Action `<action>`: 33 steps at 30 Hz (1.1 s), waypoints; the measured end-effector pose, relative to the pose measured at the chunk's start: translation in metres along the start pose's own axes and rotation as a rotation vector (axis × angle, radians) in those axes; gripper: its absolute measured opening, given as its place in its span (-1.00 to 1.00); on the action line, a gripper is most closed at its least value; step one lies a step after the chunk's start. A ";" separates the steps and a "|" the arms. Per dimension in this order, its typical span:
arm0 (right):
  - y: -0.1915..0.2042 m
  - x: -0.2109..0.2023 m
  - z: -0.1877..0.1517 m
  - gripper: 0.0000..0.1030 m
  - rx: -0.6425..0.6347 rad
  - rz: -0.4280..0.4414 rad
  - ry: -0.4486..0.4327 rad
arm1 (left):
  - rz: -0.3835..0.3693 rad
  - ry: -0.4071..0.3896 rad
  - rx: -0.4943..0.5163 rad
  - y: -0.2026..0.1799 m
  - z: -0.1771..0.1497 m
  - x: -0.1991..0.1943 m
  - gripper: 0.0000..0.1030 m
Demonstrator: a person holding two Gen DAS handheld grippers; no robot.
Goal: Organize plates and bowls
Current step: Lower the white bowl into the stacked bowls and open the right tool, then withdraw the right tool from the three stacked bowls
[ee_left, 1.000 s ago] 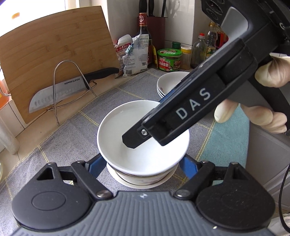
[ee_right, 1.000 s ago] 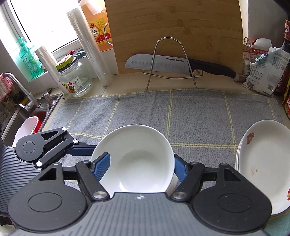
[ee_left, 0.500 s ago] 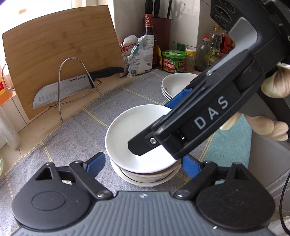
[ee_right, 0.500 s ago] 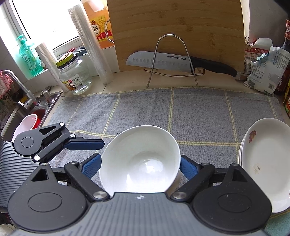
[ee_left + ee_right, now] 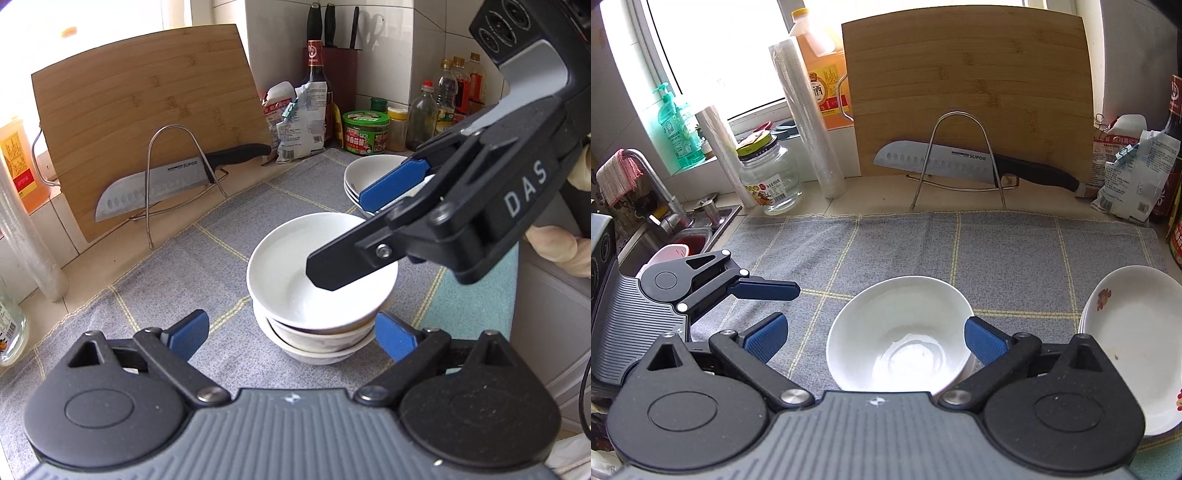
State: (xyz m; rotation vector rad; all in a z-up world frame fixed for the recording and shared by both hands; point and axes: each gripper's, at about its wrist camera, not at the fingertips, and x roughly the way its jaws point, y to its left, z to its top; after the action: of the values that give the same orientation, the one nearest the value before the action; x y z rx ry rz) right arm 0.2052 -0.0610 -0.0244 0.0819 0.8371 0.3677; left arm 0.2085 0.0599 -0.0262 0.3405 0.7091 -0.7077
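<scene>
A white bowl sits on top of a stack of bowls on the grey checked cloth. My left gripper straddles the stack; its jaws are opening and the blue pads stand clear of it. In the right wrist view the same bowl lies between my right gripper, whose jaws are also opening, with the pads off the rim. One right finger hangs over the bowl. A left finger shows at the left. A stack of white plates lies to the right.
A bamboo cutting board and a knife on a wire stand are at the back. The sink, a glass jar and film rolls are on the left. Bottles and packets line the back right.
Both grippers spread their jaws and let go of the bowls. Both drew back a little, so more of the stack and cloth shows.
</scene>
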 end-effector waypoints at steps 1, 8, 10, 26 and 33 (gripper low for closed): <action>0.001 -0.001 -0.002 1.00 -0.001 0.011 -0.004 | -0.002 0.002 -0.005 0.000 -0.002 -0.001 0.87; 0.000 0.007 -0.015 1.00 0.009 0.031 0.010 | -0.006 0.021 -0.034 0.001 -0.012 -0.006 0.87; -0.002 0.007 -0.017 1.00 0.016 0.039 0.005 | -0.004 0.020 -0.034 0.001 -0.012 -0.006 0.87; -0.005 -0.022 -0.029 1.00 0.040 -0.032 -0.097 | -0.003 0.042 -0.014 0.007 -0.022 0.001 0.88; -0.020 0.001 -0.075 1.00 0.000 -0.195 0.035 | -0.024 0.137 -0.013 0.013 -0.043 0.027 0.89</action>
State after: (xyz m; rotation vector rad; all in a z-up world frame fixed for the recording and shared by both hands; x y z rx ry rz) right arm 0.1562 -0.0846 -0.0798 -0.0059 0.8714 0.1863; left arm 0.2114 0.0781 -0.0757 0.3715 0.8490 -0.7067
